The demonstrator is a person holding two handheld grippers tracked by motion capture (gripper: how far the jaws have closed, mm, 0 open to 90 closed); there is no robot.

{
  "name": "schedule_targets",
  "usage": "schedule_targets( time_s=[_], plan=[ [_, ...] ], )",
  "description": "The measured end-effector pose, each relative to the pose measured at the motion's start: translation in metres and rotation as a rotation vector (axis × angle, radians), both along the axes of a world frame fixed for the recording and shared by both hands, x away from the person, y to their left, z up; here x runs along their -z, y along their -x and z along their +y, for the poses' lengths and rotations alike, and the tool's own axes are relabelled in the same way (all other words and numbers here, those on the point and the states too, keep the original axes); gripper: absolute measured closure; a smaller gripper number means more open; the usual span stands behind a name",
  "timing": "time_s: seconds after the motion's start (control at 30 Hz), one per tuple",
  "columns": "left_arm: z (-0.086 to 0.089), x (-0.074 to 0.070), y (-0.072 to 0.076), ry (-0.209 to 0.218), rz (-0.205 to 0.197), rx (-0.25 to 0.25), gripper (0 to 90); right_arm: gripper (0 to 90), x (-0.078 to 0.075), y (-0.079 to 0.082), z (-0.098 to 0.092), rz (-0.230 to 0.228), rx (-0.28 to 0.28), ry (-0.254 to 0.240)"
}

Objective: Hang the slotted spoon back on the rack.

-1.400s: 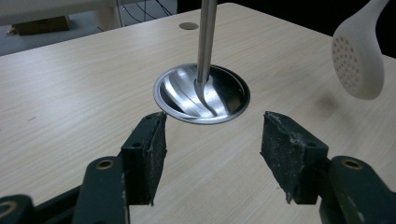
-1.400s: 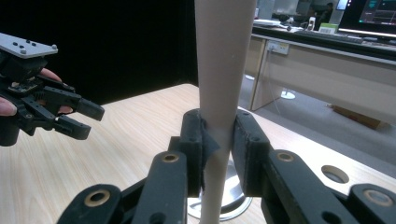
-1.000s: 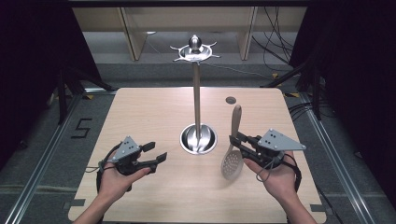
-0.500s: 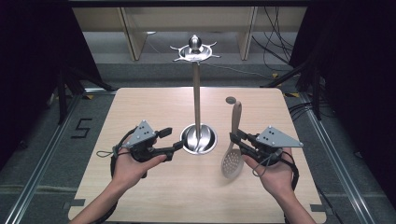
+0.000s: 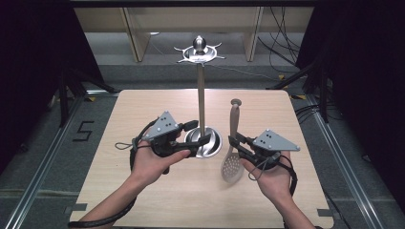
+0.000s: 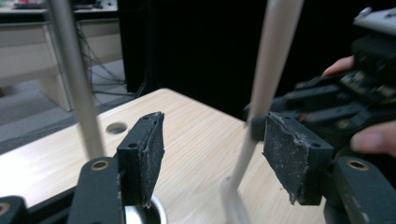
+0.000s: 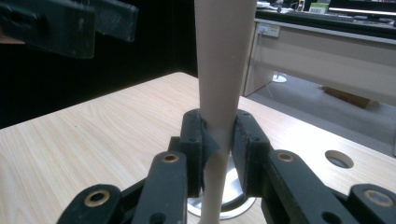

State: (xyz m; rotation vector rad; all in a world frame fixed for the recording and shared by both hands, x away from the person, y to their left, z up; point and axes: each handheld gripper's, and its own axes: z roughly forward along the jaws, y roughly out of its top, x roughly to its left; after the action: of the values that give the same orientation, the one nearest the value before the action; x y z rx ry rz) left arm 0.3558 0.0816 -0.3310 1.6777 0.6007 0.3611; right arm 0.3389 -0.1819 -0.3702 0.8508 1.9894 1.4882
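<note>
- Nearest the person, the right gripper [image 5: 239,143] sits right of the stand's base, its jaws clamped on the handle of a pale slotted spoon [image 5: 231,157]; the right gripper view shows the handle [image 7: 222,93] pinched between both pads.
- The spoon stands nearly upright, perforated bowl low over the desk [image 5: 143,200] in front of and to the right of the base, handle tip up beside the pole.
- The left gripper [image 5: 198,134] is just left of the base, its jaws wide and holding nothing; in the left gripper view the pads [image 6: 149,149] stand well apart, with the spoon handle [image 6: 266,79] passing in front of the gap.
- Between the grippers stands the metal stand [image 5: 201,90], round base [image 5: 212,143] on the desk, thin pole rising to a hooked crown [image 5: 199,51] farthest back.
- Judging from this, the step in hand looks like readying the spoon for hanging, or a hand-over to the left gripper.
- The next move probably calls for lifting the spoon's handle end to a hook on the crown while the base is steadied.
</note>
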Motion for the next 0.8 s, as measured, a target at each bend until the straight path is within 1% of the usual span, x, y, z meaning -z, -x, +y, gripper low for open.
schedule_targets(
  time_s=[0.07,0.1,0.13,0.17,0.2,0.27,0.4,0.43,0.47,0.5,0.53,0.57,0.63,0.7,0.73,0.8],
  plan=[
    [-0.003,-0.003,0.001,-0.002,-0.003,0.007,37.6,76.0,0.000,0.000,0.001,0.001,0.002,-0.004],
    [-0.009,-0.005,0.001,-0.002,-0.006,0.014,38.0,76.0,-0.001,-0.001,0.002,-0.011,0.003,0.002],
    [-0.009,-0.005,0.001,-0.002,-0.006,0.014,38.4,76.0,-0.001,-0.001,0.002,-0.011,0.003,0.002],
    [-0.014,-0.007,0.002,-0.003,-0.007,0.026,39.0,76.0,-0.001,-0.001,0.003,-0.004,0.012,-0.010],
    [-0.017,-0.008,0.001,-0.005,-0.009,0.031,39.4,76.0,-0.001,-0.001,0.004,-0.003,0.022,-0.006],
    [-0.023,-0.010,0.001,-0.009,-0.010,0.036,40.4,76.0,-0.001,-0.002,0.004,-0.006,0.017,-0.002],
    [-0.036,-0.009,-0.002,-0.019,-0.009,0.043,43.3,76.0,-0.001,-0.002,0.005,0.000,0.023,0.002],
    [-0.036,-0.009,-0.002,-0.019,-0.009,0.043,44.2,76.0,-0.001,-0.001,0.006,0.008,0.028,0.000],
    [-0.041,-0.008,-0.004,-0.019,-0.002,0.043,45.1,76.0,-0.001,-0.002,0.006,-0.008,0.035,0.004],
    [-0.041,-0.008,-0.004,-0.019,-0.002,0.043,45.8,76.0,-0.001,-0.002,0.006,-0.008,0.035,0.004],
    [-0.047,-0.007,-0.007,-0.019,-0.002,0.049,46.9,76.0,-0.001,-0.002,0.005,-0.011,0.030,0.012],
    [-0.049,-0.006,-0.007,-0.012,-0.006,0.056,48.0,76.0,-0.001,-0.001,0.007,0.004,0.038,0.001],
    [-0.053,-0.006,-0.009,-0.005,-0.004,0.066,50.5,76.0,-0.001,0.000,0.006,-0.004,0.035,0.023],
    [-0.055,-0.006,-0.010,-0.008,-0.003,0.067,51.8,76.0,-0.001,0.000,0.007,-0.010,0.029,0.016],
    [-0.056,-0.006,-0.011,-0.015,-0.011,0.068,53.1,75.9,0.000,-0.001,0.008,-0.013,0.023,0.017],
    [-0.059,-0.007,-0.013,-0.016,-0.011,0.069,56.7,75.9,0.001,0.001,0.010,-0.001,0.032,0.024]
  ],
)
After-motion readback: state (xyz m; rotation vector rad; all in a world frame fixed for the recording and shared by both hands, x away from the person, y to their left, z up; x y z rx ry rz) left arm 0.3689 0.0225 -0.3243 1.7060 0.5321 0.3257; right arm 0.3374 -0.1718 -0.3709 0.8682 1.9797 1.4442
